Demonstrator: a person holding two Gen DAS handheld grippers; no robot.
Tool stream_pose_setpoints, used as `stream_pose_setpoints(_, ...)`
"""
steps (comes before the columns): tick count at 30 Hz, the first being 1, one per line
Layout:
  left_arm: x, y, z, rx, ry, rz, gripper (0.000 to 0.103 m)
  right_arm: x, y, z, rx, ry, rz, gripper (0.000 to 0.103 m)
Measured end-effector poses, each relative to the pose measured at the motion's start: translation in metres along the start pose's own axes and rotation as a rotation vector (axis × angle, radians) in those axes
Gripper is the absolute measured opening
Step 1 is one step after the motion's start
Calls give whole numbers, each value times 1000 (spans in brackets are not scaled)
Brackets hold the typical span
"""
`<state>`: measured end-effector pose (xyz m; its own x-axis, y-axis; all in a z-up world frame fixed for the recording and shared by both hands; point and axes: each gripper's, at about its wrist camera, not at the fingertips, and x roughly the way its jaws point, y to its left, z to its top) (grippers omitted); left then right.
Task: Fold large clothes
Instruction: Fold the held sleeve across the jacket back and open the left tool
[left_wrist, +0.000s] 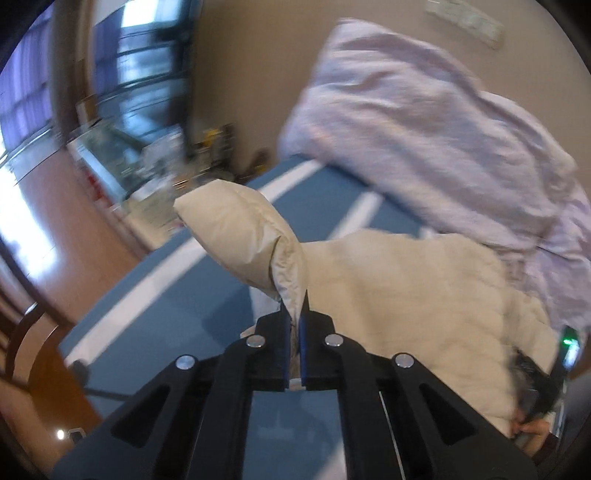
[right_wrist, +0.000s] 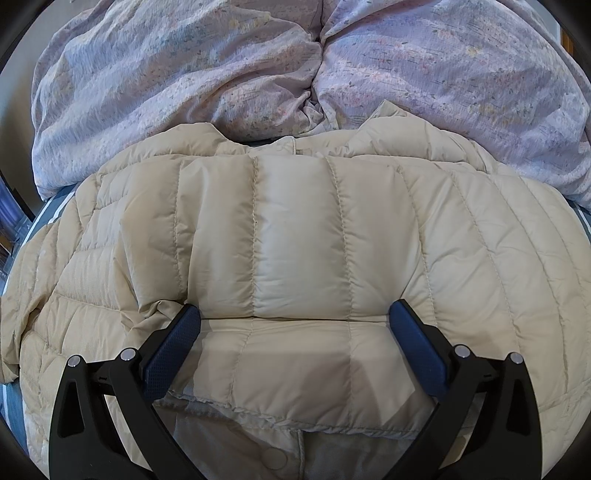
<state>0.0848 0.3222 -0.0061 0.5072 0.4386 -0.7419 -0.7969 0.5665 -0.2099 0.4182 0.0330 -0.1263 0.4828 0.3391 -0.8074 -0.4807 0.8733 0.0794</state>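
A cream quilted down jacket (right_wrist: 295, 229) lies spread on the bed, with one sleeve folded across its body. In the right wrist view my right gripper (right_wrist: 295, 314) stands open just above that folded sleeve, one blue pad on each side of it. In the left wrist view my left gripper (left_wrist: 294, 306) is shut on a pinched fold of the jacket (left_wrist: 406, 295). The sleeve end (left_wrist: 229, 221) is lifted off the bed and sticks up past the fingers. The picture there is blurred.
A lilac floral duvet (right_wrist: 184, 74) is bunched up behind the jacket, touching its collar side. The bed has a blue sheet with white stripes (left_wrist: 177, 295). Wooden floor (left_wrist: 37, 206), a dark chair (left_wrist: 26, 343) and windows lie to the left. A hand (left_wrist: 532, 430) shows at lower right.
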Motion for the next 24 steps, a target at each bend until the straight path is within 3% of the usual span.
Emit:
stream_pose_setpoints(5, 3, -82, 6, 77, 18, -181, 4, 0, 0, 0, -3, 1, -2, 102)
stream_pose_setpoints(10, 20, -174, -15, 184, 93, -327, 4, -1, 1, 0, -7, 1, -6, 102)
stream_pose_setpoints(18, 35, -268, -62, 300, 199, -438, 4, -20, -10, 0, -29, 4, 6, 102)
stream_pose_setpoints(24, 37, -310, -87, 358, 236, -496, 4, -54, -66, -3, 48, -57, -77, 102)
